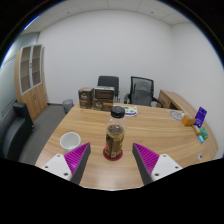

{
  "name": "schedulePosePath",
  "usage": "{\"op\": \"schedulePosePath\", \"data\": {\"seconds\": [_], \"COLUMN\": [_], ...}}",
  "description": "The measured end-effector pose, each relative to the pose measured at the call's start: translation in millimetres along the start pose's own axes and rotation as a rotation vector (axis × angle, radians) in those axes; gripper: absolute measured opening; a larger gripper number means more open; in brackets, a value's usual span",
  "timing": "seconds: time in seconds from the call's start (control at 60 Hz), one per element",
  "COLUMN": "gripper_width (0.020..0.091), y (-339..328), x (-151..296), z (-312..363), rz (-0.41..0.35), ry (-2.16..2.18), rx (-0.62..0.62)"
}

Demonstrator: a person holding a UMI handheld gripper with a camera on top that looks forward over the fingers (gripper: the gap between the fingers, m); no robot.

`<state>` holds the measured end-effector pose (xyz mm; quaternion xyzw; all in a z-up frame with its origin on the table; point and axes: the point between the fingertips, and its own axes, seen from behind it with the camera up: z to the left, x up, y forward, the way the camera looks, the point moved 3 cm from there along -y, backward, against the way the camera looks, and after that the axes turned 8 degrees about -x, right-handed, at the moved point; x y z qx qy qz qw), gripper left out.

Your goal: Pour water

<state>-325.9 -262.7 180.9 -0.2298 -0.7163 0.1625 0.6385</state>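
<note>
At centre frame, the open fingers [111, 166] flank a brown bottle [115, 142], apparently capped, on the table [160, 140]; an off-centre squeeze could tip it.

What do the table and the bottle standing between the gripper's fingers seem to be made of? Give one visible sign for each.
Table: probably wood or wood-look laminate, given its light brown grained top with a soft sheen.
Bottle: likely clear plastic or glass, since dark reddish-brown contents show through; dark cap. It stands between the open gripper's fingers, untouched.

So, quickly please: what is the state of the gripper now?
Gripper: open, holding nothing; the brown bottle stands on the table just ahead, between its fingers.
</note>
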Motion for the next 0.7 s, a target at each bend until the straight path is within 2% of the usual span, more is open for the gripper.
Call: {"op": "schedulePosePath", "data": {"seconds": [0.283,0.7], "gripper_width": [0.0856,0.0855], "y": [-110,-152], "x": [-24,-38], "z": [5,-3], "rz": [0.071,0.075], "ry": [0.076,0.036], "rx": [-0.094,-0.124]}}
